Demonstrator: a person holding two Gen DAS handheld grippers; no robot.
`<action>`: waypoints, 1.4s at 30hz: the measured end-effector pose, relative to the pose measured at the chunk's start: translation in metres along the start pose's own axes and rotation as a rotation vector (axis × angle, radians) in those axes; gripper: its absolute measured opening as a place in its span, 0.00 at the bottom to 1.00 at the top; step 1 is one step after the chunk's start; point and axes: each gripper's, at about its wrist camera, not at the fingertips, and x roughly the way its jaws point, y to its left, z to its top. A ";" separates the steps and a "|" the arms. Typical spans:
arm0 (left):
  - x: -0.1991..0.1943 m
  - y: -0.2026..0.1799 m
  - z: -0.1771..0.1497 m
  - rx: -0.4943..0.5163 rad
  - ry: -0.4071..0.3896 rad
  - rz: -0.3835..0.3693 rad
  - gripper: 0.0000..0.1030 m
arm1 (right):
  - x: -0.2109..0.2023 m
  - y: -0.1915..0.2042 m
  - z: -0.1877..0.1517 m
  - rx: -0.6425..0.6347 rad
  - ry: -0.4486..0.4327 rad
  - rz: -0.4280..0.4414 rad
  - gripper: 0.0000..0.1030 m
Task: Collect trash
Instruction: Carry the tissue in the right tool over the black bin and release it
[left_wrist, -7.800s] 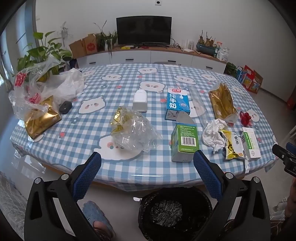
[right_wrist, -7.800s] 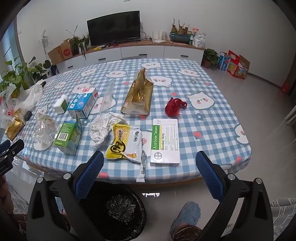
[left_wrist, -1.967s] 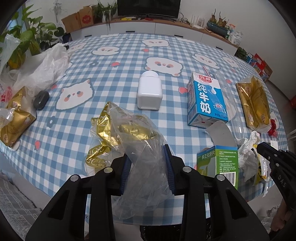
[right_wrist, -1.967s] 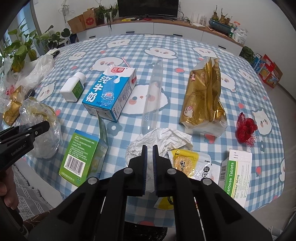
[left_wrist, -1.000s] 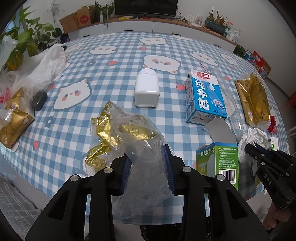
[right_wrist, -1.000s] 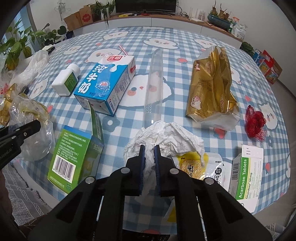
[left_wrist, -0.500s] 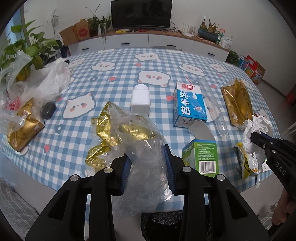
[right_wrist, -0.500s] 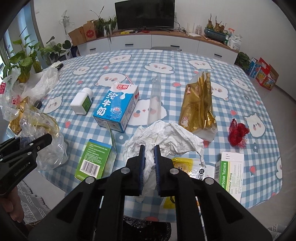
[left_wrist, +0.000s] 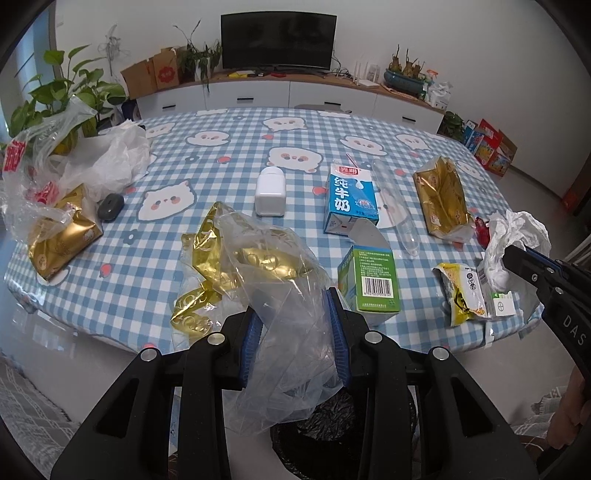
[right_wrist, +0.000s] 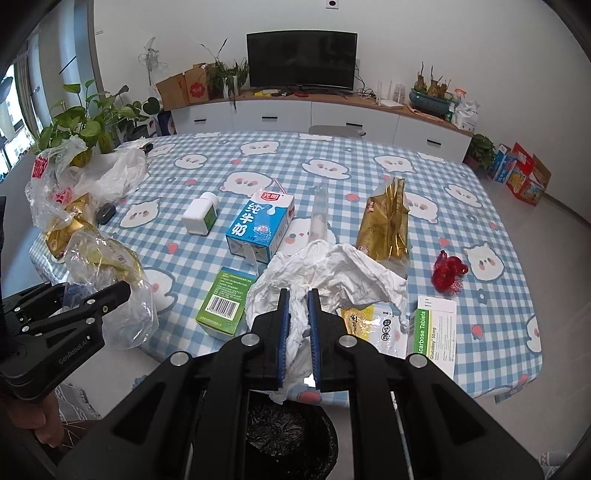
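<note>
My left gripper (left_wrist: 293, 306) is shut on a clear plastic bag (left_wrist: 280, 295) with gold foil inside, held off the table's front edge. My right gripper (right_wrist: 296, 299) is shut on a crumpled white tissue (right_wrist: 332, 273), also held above the edge. Each gripper shows in the other's view: the right one (left_wrist: 517, 254) with the tissue (left_wrist: 517, 232), the left one (right_wrist: 122, 288) with the bag (right_wrist: 107, 273). A black-lined trash bin (right_wrist: 288, 432) stands on the floor below both grippers and also shows in the left wrist view (left_wrist: 332, 439).
On the checked table (right_wrist: 369, 177) lie a blue milk carton (right_wrist: 260, 225), a green box (right_wrist: 225, 306), a white bottle (right_wrist: 201, 218), a gold bag (right_wrist: 386, 225), a yellow snack packet (left_wrist: 461, 291), a tablet box (right_wrist: 432, 332), a red net (right_wrist: 448, 275) and a clear tube (right_wrist: 319, 214). Plastic bags (left_wrist: 74, 162) sit at the left.
Both grippers have drawn back from the table and risen with the bag and the tissue. The trash bin now shows below them.
</note>
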 end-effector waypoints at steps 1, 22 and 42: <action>-0.002 -0.001 -0.003 0.001 0.000 0.000 0.32 | -0.002 0.001 -0.002 0.001 0.002 0.001 0.09; -0.035 0.004 -0.079 -0.015 0.007 -0.015 0.32 | -0.015 0.019 -0.074 0.002 0.082 0.002 0.09; 0.019 0.032 -0.160 -0.087 0.069 -0.023 0.32 | 0.040 0.033 -0.169 0.018 0.229 -0.024 0.09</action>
